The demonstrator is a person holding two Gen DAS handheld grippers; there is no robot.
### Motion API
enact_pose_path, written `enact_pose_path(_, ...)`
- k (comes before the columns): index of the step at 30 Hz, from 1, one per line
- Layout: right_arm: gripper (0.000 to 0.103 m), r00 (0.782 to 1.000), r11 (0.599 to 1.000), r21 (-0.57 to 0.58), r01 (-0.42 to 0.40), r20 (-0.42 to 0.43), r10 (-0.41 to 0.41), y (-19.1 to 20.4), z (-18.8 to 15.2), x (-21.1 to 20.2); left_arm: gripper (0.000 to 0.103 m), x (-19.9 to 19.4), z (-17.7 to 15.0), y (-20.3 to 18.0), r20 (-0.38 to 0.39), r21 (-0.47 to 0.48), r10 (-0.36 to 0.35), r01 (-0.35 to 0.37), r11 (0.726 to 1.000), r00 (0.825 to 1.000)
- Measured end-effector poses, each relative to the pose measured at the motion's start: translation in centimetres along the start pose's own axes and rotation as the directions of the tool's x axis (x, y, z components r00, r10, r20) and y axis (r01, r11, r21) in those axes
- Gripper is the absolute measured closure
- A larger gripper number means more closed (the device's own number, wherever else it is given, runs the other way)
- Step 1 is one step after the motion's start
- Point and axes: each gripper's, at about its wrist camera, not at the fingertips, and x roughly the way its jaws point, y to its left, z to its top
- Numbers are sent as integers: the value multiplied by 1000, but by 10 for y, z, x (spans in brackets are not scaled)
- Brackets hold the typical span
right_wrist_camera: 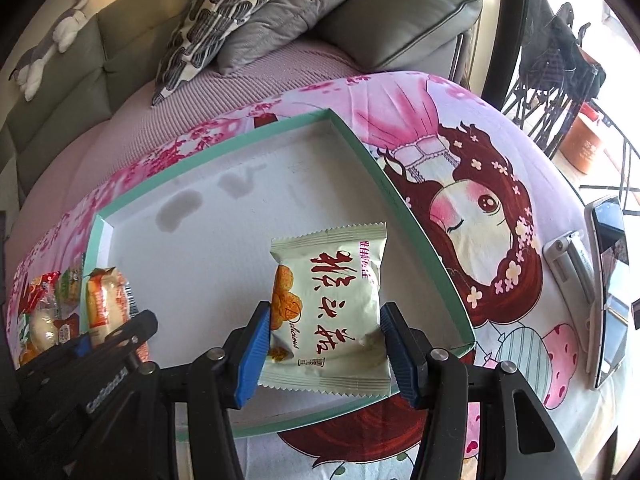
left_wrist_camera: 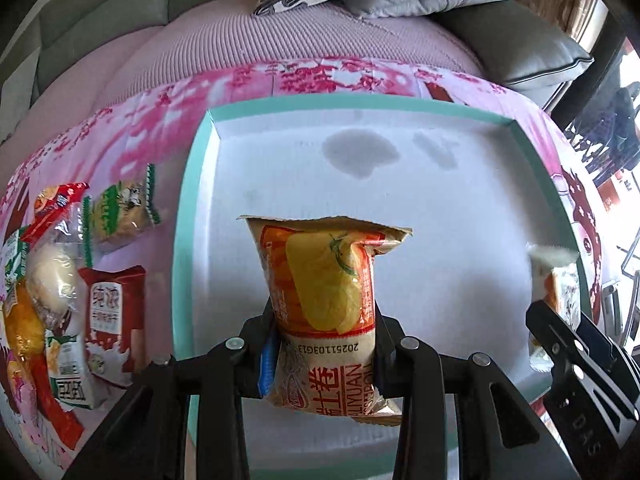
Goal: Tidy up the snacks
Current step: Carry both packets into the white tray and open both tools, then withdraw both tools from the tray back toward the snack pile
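Left wrist: chip packet (left_wrist_camera: 326, 308) upright, lengthwise forward

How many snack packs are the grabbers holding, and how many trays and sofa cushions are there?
Held snack packs: 2, orange chip pack in the left gripper, white pack in the right gripper
Trays: 1, teal tray
Cushions: 3, patterned cushion, grey quilted cushion, grey leather cushion
Total: 6
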Motion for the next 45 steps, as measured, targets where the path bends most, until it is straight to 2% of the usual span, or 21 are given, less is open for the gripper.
enact_pose_path(4, 44, 1000, 1000, -7, 15, -18, -15, 1, -1, 3, 63, 1, 3, -2, -5, 7, 6, -6, 1000, 1000)
enact_pose_path(8, 42, 999, 999, -21, 41, -20, -42, 2, 0, 3, 41, -6, 1, 1, -3, -7, -14, 14, 1000, 1000)
enact_pose_path(10, 35, 999, 998, -28, 47, -19, -48, 3, 1, 2, 39, -10, 1, 2, 2, -12, -14, 14, 1000, 1000)
enact_pose_path(13, 26, 999, 998, -32, 45, -7, -45, 5, 1, -2, 29, -21, -1, 8, 17, -35, -21, 21, 999, 1000)
enact_pose_path(18, 17, 999, 998, -43, 37, 6, -37, 9, 2, -6, 14, -41, -3, 31, 83, -79, 2, 5, 997, 997)
enact_pose_path(23, 13, 1000, 997, -82, 6, 14, -5, 27, 1, -12, 7, -55, -8, 72, 133, -165, 107, -84, 983, 985)
enact_pose_path(30, 11, 997, 985, -155, -69, 17, 73, 61, -7, -20, 6, -61, -25, 127, 133, -291, 212, -166, 942, 968)
enact_pose_path(34, 11, 998, 979, -192, -65, 15, 69, 74, -11, -21, 5, -59, -37, 154, 116, -352, 228, -175, 919, 967)
enact_pose_path(35, 10, 998, 978, -199, -64, 15, 68, 76, -12, -21, 3, -59, -40, 158, 118, -358, 233, -177, 917, 965)
enact_pose_path(37, 0, 997, 976, -205, -69, 14, 73, 78, -12, -21, 0, -59, -44, 164, 128, -365, 245, -184, 913, 961)
enact_pose_path(45, 0, 995, 971, -219, -93, 7, 97, 88, -16, -22, 0, -66, -58, 184, 151, -397, 254, -176, 901, 955)
